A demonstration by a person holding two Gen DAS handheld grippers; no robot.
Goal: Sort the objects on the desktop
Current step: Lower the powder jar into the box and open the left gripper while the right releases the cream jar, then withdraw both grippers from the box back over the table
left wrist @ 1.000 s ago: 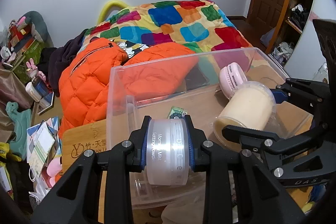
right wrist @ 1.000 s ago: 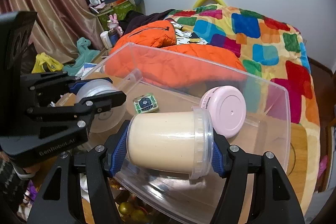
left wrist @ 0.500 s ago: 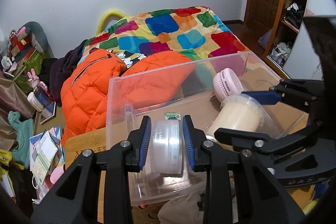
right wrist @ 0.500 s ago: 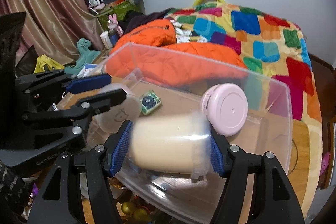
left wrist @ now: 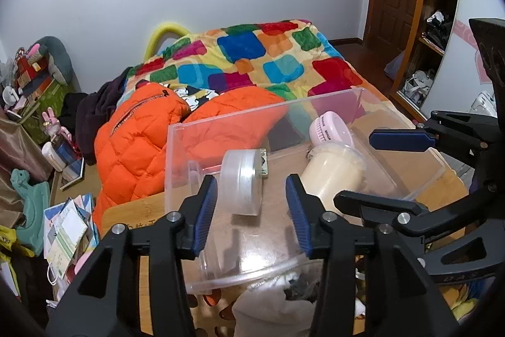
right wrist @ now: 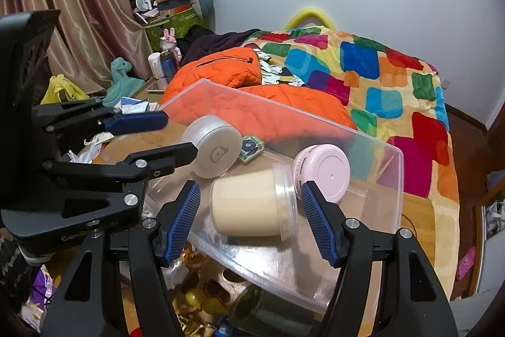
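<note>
A clear plastic bin (left wrist: 227, 122) (right wrist: 394, 179) stands on the wooden desk. Inside lie a round translucent jar (left wrist: 241, 187) (right wrist: 214, 150), a cream-filled jar (left wrist: 333, 176) (right wrist: 252, 207) on its side, a pink round container (left wrist: 329, 131) (right wrist: 322, 171) and a small green patterned packet (right wrist: 251, 147). My left gripper (left wrist: 252, 215) is open just behind the translucent jar, apart from it. My right gripper (right wrist: 249, 223) is open, one finger on either side of the cream jar, not touching it. Each gripper shows in the other's view.
A bed with a multicoloured blanket (left wrist: 268, 59) and an orange puffer jacket (left wrist: 139, 141) lies beyond the desk. Cluttered papers and toys (left wrist: 63, 226) sit at the left. Bags and small objects (right wrist: 202, 302) lie in front of the bin.
Both grippers opened and let go of their jars, which now lie in the bin. Both grippers have drawn back and up from the bin.
</note>
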